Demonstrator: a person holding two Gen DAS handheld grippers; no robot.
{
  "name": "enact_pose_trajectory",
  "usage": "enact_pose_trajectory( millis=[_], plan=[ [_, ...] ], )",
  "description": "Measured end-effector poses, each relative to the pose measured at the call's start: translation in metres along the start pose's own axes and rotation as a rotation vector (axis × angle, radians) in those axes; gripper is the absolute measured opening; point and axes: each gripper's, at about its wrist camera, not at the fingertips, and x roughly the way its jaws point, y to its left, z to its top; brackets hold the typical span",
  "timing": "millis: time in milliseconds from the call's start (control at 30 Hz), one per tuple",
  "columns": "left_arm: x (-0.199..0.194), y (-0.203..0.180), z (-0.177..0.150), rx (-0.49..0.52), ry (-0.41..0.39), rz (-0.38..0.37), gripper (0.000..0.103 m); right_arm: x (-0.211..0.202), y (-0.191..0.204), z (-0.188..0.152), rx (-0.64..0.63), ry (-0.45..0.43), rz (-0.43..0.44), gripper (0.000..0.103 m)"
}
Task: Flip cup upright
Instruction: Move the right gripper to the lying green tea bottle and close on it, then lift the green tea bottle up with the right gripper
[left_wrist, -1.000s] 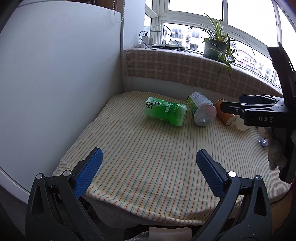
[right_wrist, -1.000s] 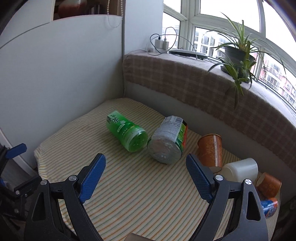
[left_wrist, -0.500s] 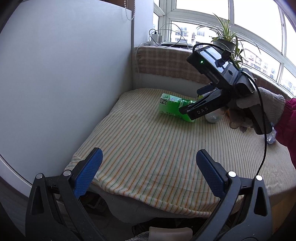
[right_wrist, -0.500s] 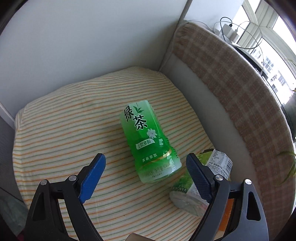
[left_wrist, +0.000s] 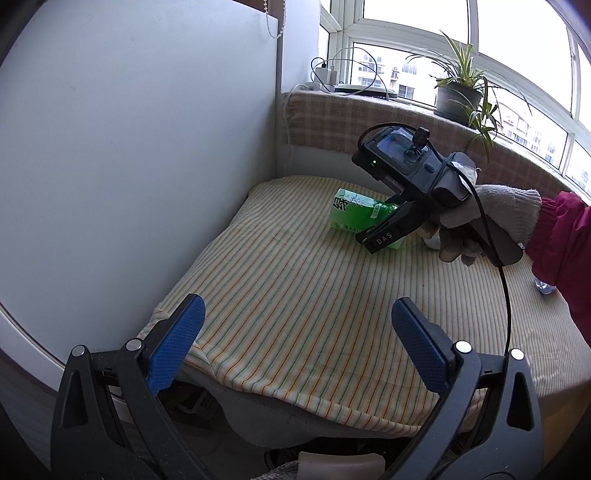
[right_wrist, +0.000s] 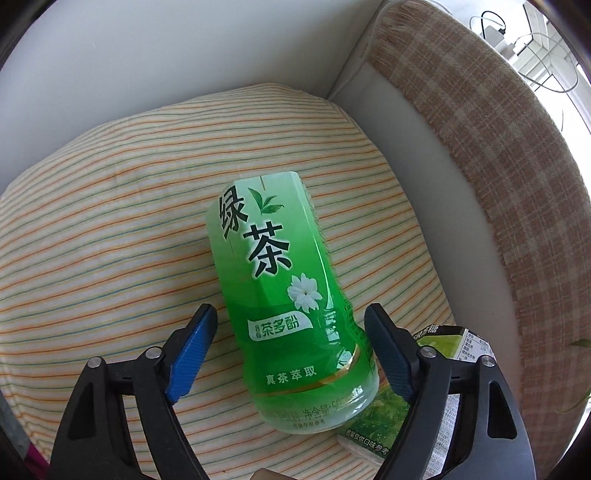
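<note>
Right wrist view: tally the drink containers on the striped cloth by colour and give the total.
Bright green cup, lying on its side between the open right gripper fingers: 1
Green-and-white labelled container, partly hidden behind the right finger: 1
Total: 2

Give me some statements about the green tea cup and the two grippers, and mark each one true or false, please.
1. The green tea cup lies on its side on the striped cloth. True.
2. The right gripper is shut on the cup. False: its jaws are open, one on each side of the cup.
3. The left gripper holds the cup. False: it is open and holds nothing.
4. A second green container lies beside the cup. True.
</note>
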Motion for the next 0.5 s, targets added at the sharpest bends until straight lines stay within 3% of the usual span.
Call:
enact_pose_trajectory(
  millis=[33, 267, 500],
  plan=[
    [0.0, -0.001, 0.0, 0.001, 0.0, 0.0, 0.103, 0.001, 0.0, 0.001, 0.002, 0.004, 0.003, 0.068],
    [0.004, -0.008, 0.004, 0.014, 0.001, -0.004, 0.103, -0.014, 0.0, -0.003, 0.06, -0.048, 0.045, 0.067],
    [0.008, -0.021, 0.013, 0.031, -0.015, -0.027, 0.103, -0.067, -0.005, -0.034, 0.186, -0.173, 0.088, 0.067]
  ],
)
